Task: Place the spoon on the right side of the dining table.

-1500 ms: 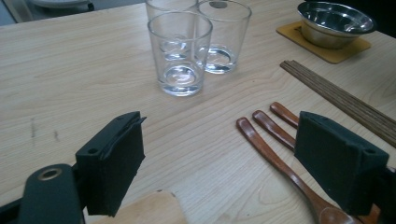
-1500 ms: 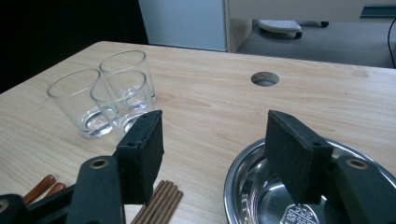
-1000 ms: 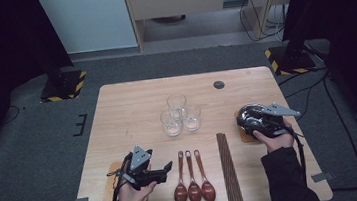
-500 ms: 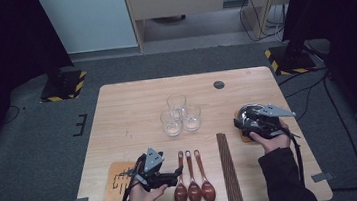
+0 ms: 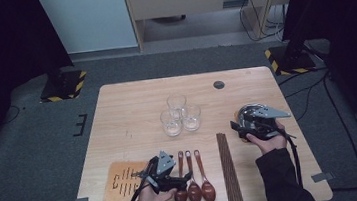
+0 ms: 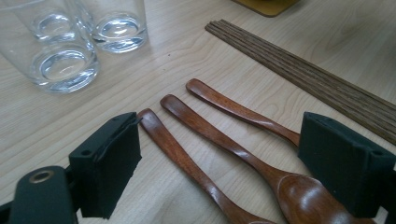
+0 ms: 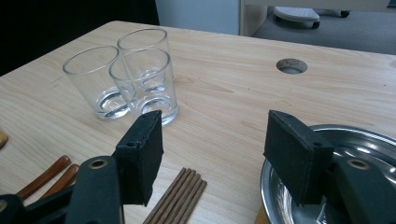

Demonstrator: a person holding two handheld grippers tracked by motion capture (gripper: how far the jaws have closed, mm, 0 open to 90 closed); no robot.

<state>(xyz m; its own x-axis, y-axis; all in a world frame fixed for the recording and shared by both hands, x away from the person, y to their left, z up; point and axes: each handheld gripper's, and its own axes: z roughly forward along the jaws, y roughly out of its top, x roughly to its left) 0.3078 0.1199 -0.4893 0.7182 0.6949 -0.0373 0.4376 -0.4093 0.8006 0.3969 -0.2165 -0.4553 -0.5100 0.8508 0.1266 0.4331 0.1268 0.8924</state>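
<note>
Left gripper point(image 6: 219, 154), jaws just opened wide, straddles the wooden spoons point(image 6: 224, 140) without gripping them; right gripper point(image 7: 212, 154) stands open above the steel bowl point(image 7: 369, 154).

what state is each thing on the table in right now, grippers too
left gripper: jaws open and just been opening, straddling the spoons, gripping none
right gripper: open, holding nothing, above the bowl's rim
three wooden spoons: lying flat side by side
chopsticks: lying flat in a bundle
three glasses: upright, clustered, empty
metal bowl: upright, on a coaster
orange mat: flat, bare
</note>
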